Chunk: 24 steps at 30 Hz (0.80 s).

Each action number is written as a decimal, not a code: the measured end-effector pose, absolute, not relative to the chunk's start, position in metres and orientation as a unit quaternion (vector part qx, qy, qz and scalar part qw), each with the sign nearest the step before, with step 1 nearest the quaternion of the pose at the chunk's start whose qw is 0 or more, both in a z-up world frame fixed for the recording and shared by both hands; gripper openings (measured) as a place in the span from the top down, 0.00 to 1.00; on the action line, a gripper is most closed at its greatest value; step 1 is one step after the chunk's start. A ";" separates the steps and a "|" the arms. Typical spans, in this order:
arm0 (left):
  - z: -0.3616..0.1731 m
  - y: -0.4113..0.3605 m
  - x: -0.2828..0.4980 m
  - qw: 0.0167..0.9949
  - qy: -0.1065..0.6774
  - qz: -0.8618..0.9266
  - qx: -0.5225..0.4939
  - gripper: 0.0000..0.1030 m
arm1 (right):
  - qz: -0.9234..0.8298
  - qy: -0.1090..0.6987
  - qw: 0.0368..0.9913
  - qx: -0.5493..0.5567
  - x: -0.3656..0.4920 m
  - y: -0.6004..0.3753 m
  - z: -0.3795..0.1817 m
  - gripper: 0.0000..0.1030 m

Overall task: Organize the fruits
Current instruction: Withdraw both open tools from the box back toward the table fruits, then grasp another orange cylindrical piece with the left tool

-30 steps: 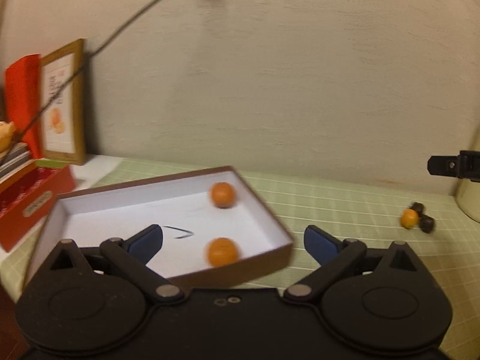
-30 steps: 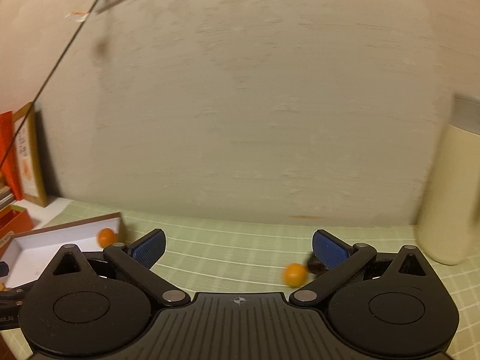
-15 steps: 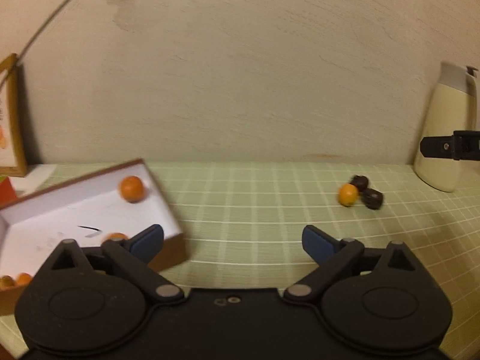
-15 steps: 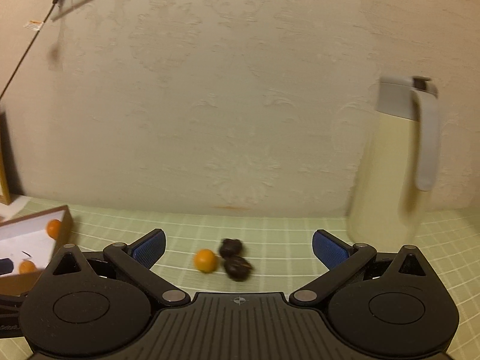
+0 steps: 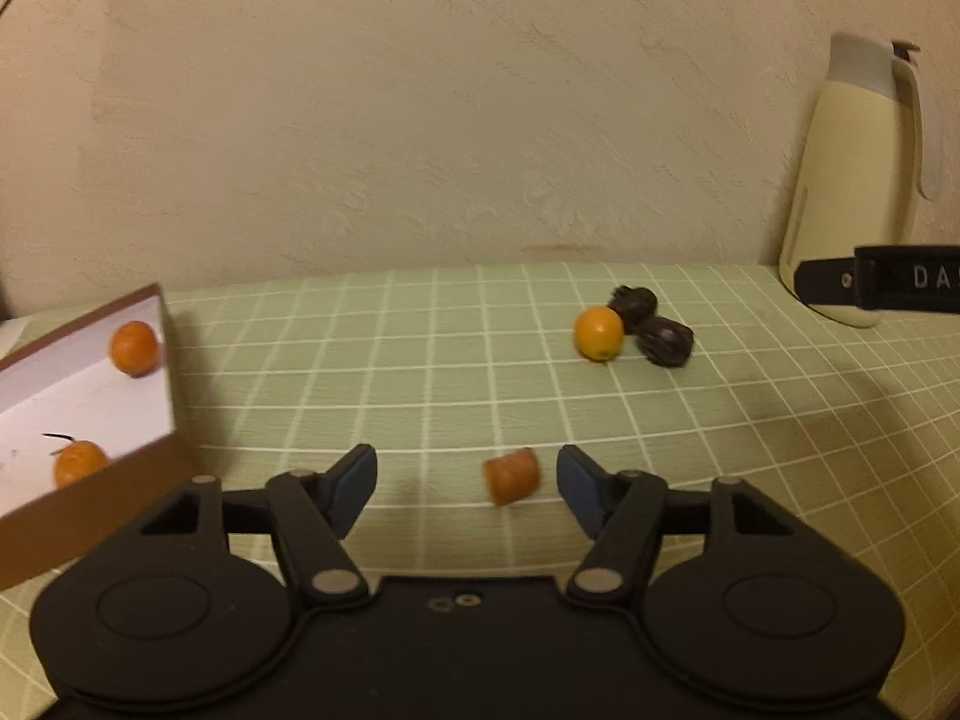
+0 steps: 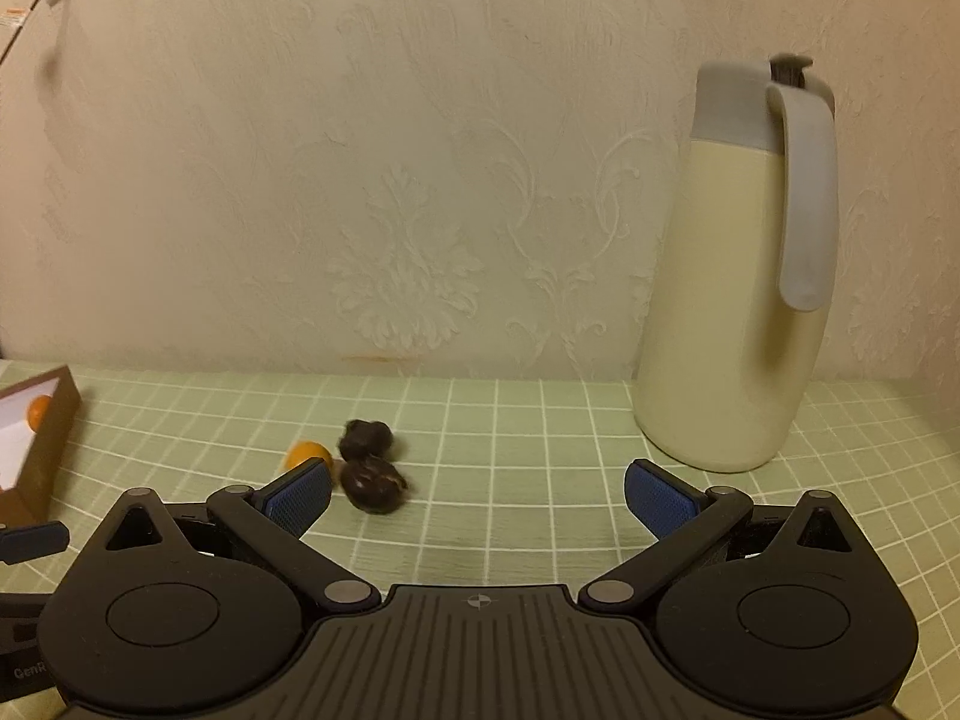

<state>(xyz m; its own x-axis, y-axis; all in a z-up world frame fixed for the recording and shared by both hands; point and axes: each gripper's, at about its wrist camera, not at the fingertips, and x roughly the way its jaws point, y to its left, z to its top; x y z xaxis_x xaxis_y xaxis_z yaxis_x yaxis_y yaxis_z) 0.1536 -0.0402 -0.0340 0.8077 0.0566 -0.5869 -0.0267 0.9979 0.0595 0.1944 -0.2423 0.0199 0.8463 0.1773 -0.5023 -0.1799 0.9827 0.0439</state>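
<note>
Left wrist view: my left tongs (image 5: 467, 480) are closing around a small orange fruit (image 5: 510, 475) on the desk (image 5: 420, 372), pads not yet touching; best centre it first. My right tongs (image 6: 477, 489) stand spread, empty.

Only lettering I can make out — "DA" on the black strap (image 5: 888, 285) at right, and "GenR" on a black housing (image 6: 24, 669) bottom-left.
</note>
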 end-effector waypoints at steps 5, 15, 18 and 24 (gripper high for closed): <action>-0.046 -0.050 0.167 0.941 0.337 0.021 0.031 0.63 | 0.084 0.261 0.962 0.007 0.200 -0.257 0.013 0.00; -0.053 -0.051 0.177 0.940 0.339 0.013 0.025 0.87 | 0.101 0.277 0.955 0.016 0.216 -0.265 -0.002 0.00; -0.049 -0.046 0.176 0.943 0.332 0.018 0.016 0.87 | 0.115 0.273 0.955 0.004 0.220 -0.255 -0.002 0.00; -0.038 -0.030 0.166 0.945 0.327 0.021 0.019 0.87 | 0.148 0.286 0.947 -0.009 0.233 -0.232 -0.015 0.00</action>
